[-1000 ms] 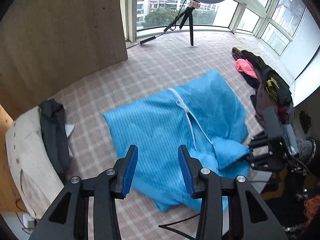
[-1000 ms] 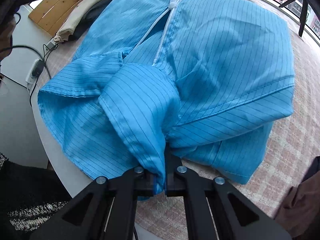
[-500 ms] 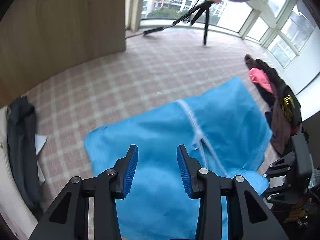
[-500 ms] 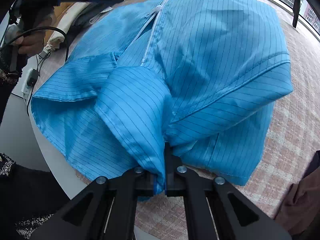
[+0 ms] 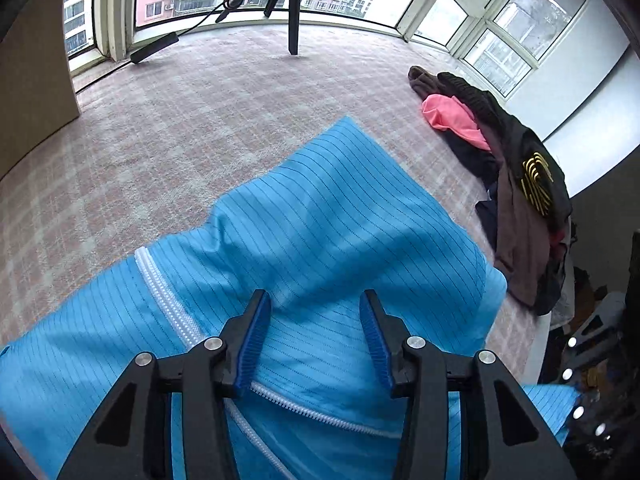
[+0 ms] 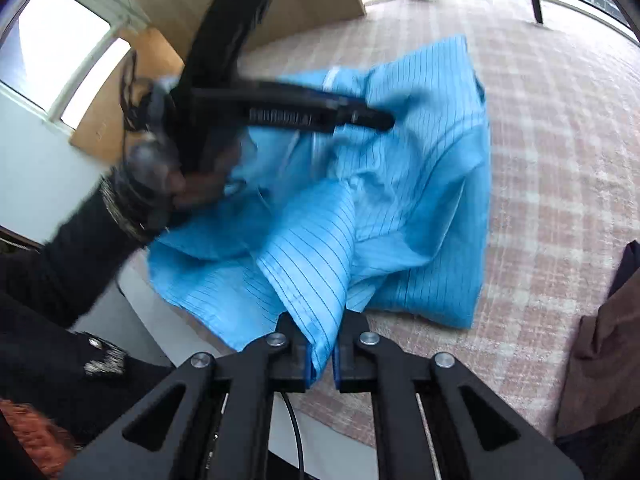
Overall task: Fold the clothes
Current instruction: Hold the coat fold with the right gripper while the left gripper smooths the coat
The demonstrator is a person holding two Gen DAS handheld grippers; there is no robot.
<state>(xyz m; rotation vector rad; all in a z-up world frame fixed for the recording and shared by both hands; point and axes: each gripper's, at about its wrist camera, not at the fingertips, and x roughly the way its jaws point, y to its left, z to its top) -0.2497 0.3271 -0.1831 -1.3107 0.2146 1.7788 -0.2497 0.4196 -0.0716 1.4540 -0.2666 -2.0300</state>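
Fabric fills the narrow gap of the right gripper (image 6: 322, 354): a fold of the bright blue pinstriped jacket with a white plastic zipper (image 6: 400, 200) runs between its blue-padded fingers, which pinch it while the jaws are just beginning to ease apart. From that pinch the cloth rises in a taut ridge toward the rest of the garment, which lies crumpled on the pink-and-white checked bedcover (image 6: 560, 140).

The left gripper (image 5: 316, 340) stands about half open, its jaws widening a little, with nothing between the ribbed blue pads (image 5: 252, 336); it hangs over the jacket (image 5: 320, 240) close to the zipper (image 5: 168, 304), and I cannot tell whether the tips touch the cloth. In the right wrist view this gripper (image 6: 372, 120) appears blurred above the garment, held by a hand in a dark sleeve (image 6: 152, 184).

Farther out, a heap of dark and pink clothes (image 5: 500, 152) lies well apart near the bed's edge, and a black tripod (image 5: 294, 8) stands by the windows.
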